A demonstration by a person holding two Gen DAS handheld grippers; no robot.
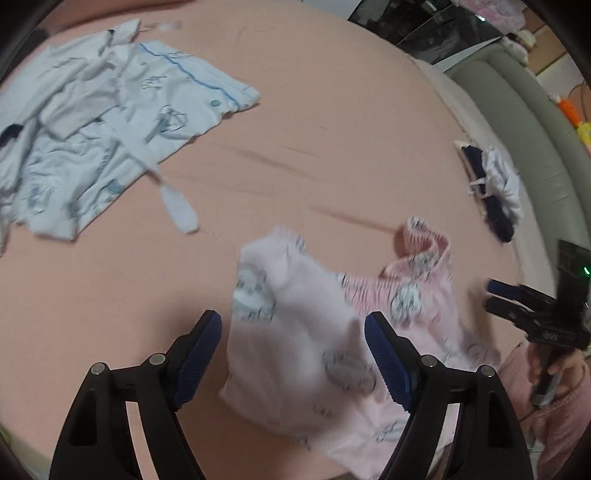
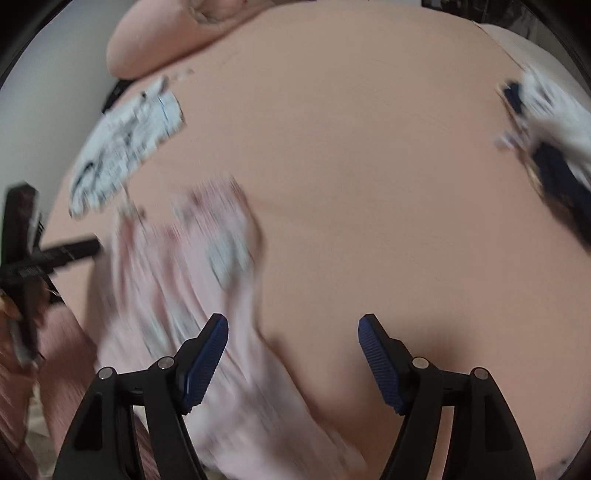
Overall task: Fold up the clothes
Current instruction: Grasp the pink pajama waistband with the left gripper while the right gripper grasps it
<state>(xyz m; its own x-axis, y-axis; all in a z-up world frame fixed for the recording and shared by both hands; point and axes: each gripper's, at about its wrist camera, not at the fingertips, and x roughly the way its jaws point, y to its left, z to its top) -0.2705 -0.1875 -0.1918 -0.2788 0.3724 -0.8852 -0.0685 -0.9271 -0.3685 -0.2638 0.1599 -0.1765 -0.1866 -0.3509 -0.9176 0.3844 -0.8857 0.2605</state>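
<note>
A pale pink garment [image 1: 314, 332] with grey cartoon prints lies crumpled on the pink bed sheet [image 1: 314, 129]. My left gripper [image 1: 293, 354] is open, its blue pads on either side of the garment's near part, above it. My right gripper [image 2: 293, 358] is open and empty over the sheet, with the same pink garment [image 2: 192, 277] blurred at its left pad. The right gripper also shows at the right edge of the left wrist view [image 1: 506, 299], and the left gripper shows at the left edge of the right wrist view [image 2: 55, 254].
A light blue printed garment [image 1: 103, 122] lies spread at the far left of the bed; it also shows in the right wrist view [image 2: 125, 147]. A small navy and white pile [image 1: 495, 184] sits near the bed's right edge by a grey padded frame [image 1: 535, 129]. A pillow [image 2: 166, 33] lies at the head.
</note>
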